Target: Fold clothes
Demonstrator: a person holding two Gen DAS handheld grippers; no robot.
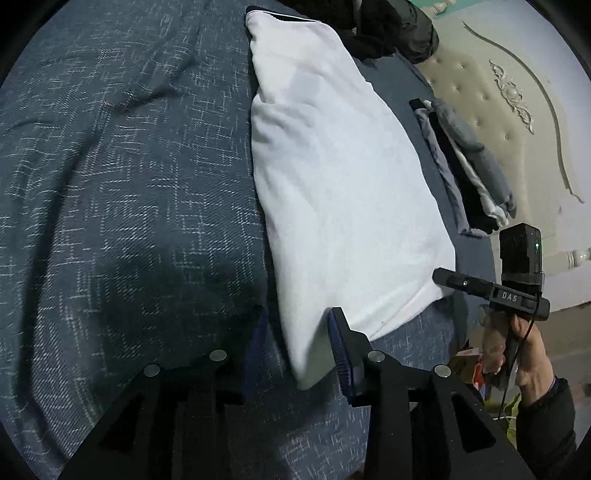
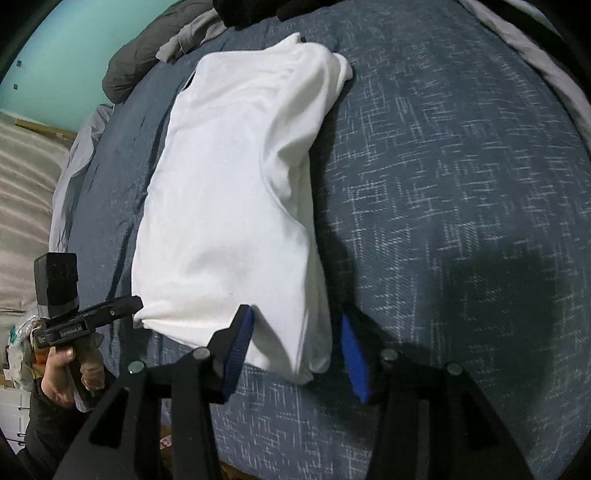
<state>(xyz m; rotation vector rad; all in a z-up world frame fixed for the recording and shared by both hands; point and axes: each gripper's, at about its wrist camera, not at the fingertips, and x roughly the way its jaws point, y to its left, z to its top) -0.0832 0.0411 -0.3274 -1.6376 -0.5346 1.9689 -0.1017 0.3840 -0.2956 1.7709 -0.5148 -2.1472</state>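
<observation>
A white garment [image 1: 340,177] lies folded into a long strip on the blue patterned bedcover [image 1: 129,184]. One near corner of it sits between the blue pads of my left gripper [image 1: 297,317], whose jaws stand apart and do not press the cloth. In the right wrist view the same white garment [image 2: 229,184] runs away from me, and its other near corner lies loose between the spread pads of my right gripper [image 2: 297,314]. A hand [image 1: 524,350] grips the right gripper's handle beside the garment's end. Another hand [image 2: 62,376] holds the left one.
A stack of folded grey, black and white clothes [image 1: 465,173] lies near the cream tufted headboard [image 1: 498,92]. Dark unfolded clothes [image 1: 384,29] are heaped beyond the garment's far end, and grey clothing [image 2: 147,55] lies near the bed's edge. The bedcover [image 2: 443,184] spreads wide beside the garment.
</observation>
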